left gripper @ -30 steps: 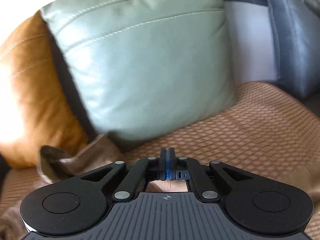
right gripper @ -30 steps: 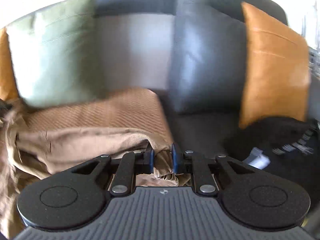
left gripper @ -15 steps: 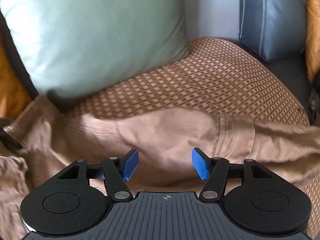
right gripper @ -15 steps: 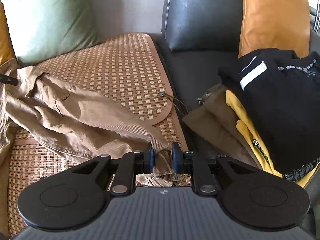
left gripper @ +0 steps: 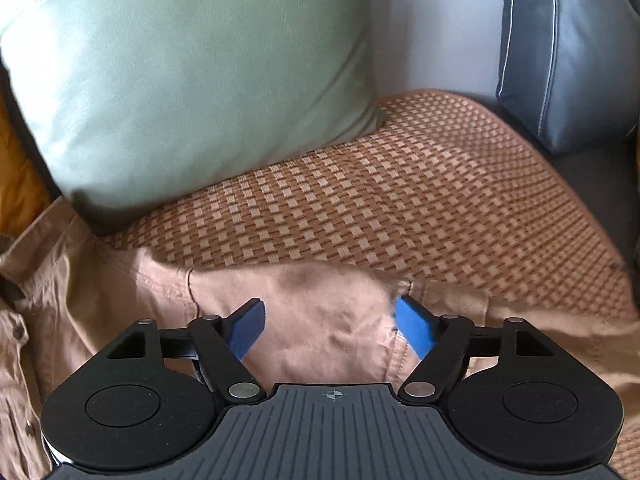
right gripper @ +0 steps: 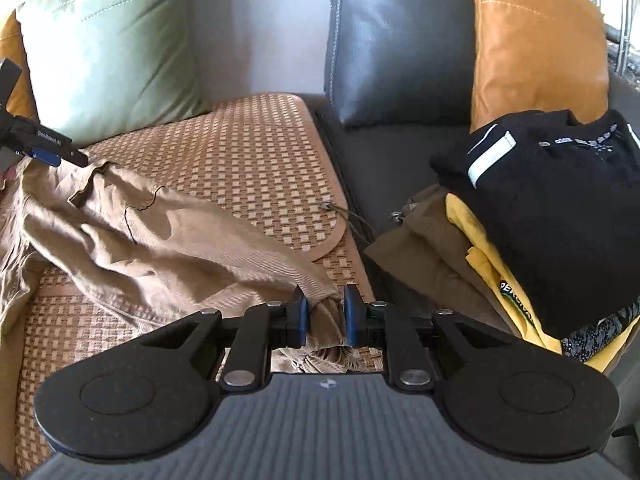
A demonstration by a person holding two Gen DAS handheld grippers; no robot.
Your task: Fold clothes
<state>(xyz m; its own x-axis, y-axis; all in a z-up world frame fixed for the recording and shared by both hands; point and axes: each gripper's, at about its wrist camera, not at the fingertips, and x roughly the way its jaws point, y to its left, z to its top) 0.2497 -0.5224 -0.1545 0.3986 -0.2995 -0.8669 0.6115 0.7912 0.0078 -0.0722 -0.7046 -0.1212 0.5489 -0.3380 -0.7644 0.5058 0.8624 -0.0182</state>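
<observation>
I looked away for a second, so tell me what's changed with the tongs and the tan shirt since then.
The left tongs, shut a second ago, have let go and their jaws are opening over the tan shirt, which now lies spread on the woven seat mat. Both views have tipped down from the cushions toward the seat. The right tongs stay clamped on a bunched end of the shirt.

Daylight fills both fisheye views, strongest at twelve o'clock, where the frame corners wash out to white. The green cushion [left gripper: 192,80] carries soft glare on its leather in the left wrist view and looks slightly smeared by motion blur, as does the tan garment [left gripper: 320,312]. The right wrist view is sharper. Straight edges bow toward the rims, and the black pile [right gripper: 552,216] at three o'clock loses detail in shadow
</observation>
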